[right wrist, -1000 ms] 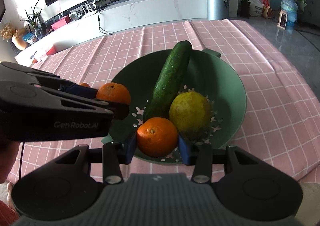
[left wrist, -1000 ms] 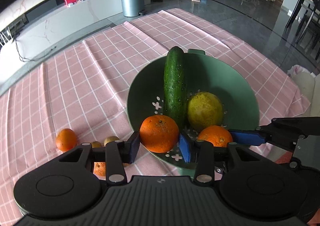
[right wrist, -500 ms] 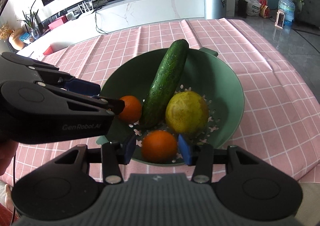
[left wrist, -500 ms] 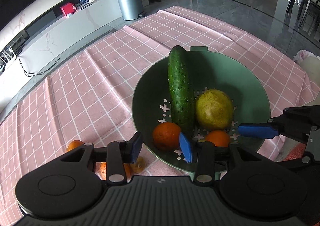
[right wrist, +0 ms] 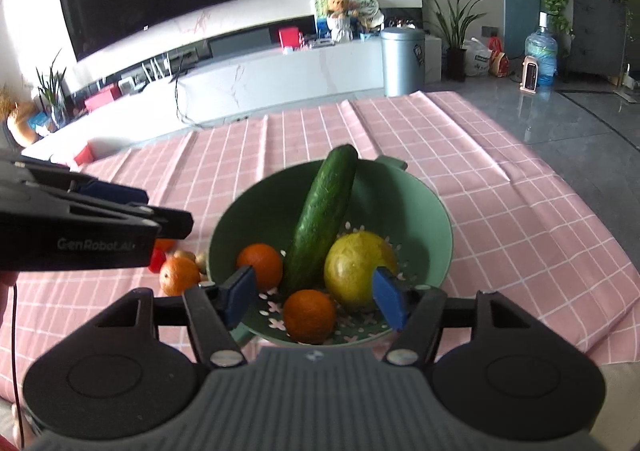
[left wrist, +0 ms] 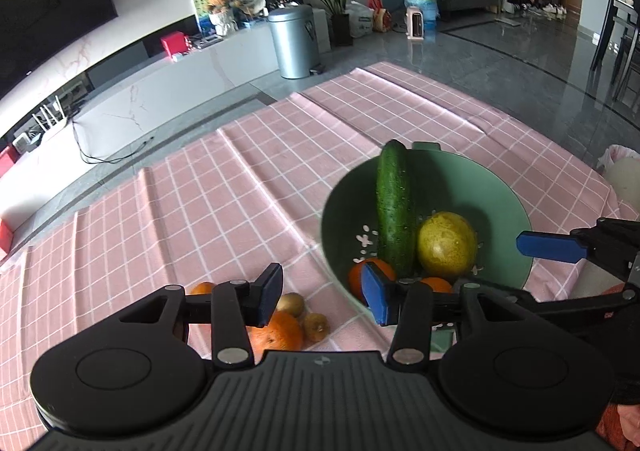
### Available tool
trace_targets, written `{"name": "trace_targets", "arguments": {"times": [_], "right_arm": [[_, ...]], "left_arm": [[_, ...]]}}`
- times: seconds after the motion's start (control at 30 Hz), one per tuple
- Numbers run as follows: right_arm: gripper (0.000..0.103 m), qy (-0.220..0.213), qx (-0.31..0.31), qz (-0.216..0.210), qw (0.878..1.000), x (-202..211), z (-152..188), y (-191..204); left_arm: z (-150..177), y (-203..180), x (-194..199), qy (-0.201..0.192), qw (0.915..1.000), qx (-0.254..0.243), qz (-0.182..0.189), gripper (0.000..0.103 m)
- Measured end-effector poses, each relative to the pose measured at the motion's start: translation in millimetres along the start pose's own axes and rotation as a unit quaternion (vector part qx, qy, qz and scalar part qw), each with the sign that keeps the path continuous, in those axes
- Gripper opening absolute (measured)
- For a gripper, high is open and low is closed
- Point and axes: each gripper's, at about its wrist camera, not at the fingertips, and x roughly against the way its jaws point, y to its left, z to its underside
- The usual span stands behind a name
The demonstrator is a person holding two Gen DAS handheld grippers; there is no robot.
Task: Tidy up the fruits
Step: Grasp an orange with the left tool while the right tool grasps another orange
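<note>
- My left gripper (left wrist: pixel 322 297) has its blue-padded jaws about half apart, and they have just been opening; nothing sits between the pads, only pink cloth showing through the gap.
- My right gripper (right wrist: pixel 314 297) is about as wide, jaws just been opening too, and it grips nothing; the small orange (right wrist: pixel 309 316) below the gap lies loose on the bowl floor, clear of both pads.
- Just beyond my left pad, low and to the left, the big orange on the cloth (left wrist: pixel 276 335) waits outside the bowl, with two little brownish-green kiwi-like fruits (left wrist: pixel 304 315) touching or nearly touching it and another orange (left wrist: pixel 202 288) further left.
- That is the relation that counts, I judge: the loose fruit lies on the left side of the round green plastic colander bowl (left wrist: pixel 500 203), right under my left jaws and well apart from my right ones, so the left hand is the nearer.
- Inside the bowl, the long dark green cucumber (right wrist: pixel 324 215) leans from floor to far rim, long axis running away from me, beside a yellow-green round citrus (right wrist: pixel 360 267) and a second orange (right wrist: pixel 260 265).
- All of it rests on the pink checked tablecloth (right wrist: pixel 500 211).
</note>
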Motion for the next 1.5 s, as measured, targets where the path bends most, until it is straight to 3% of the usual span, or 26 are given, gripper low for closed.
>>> {"name": "trace_targets", "arguments": {"times": [0.37,0.7,0.97,1.13,1.3,1.5], "right_arm": [[0.062,-0.041,-0.003,-0.041,0.998,26,9,48],[0.061,-0.043,0.024,-0.035,0.998,24,35,87],[0.046,-0.023,0.061,-0.035,0.997,11,51,111],[0.043,-0.014,0.079,-0.03,0.996,-5,51,120],[0.043,-0.015,0.107,-0.026,0.994,-24,46,135],[0.043,-0.012,0.14,-0.001,0.99,-54,38,155]], "left_arm": [[27,41,33,-0.018,0.9991,0.039,-0.007,0.056],[74,67,35,-0.026,0.9958,0.088,-0.005,0.056],[92,79,29,-0.035,0.994,0.103,0.009,0.056],[99,89,18,-0.022,0.9917,0.126,0.015,0.056],[93,96,8,-0.016,0.9943,0.105,0.001,0.056],[76,109,-12,-0.013,0.997,0.076,0.008,0.056]]}}
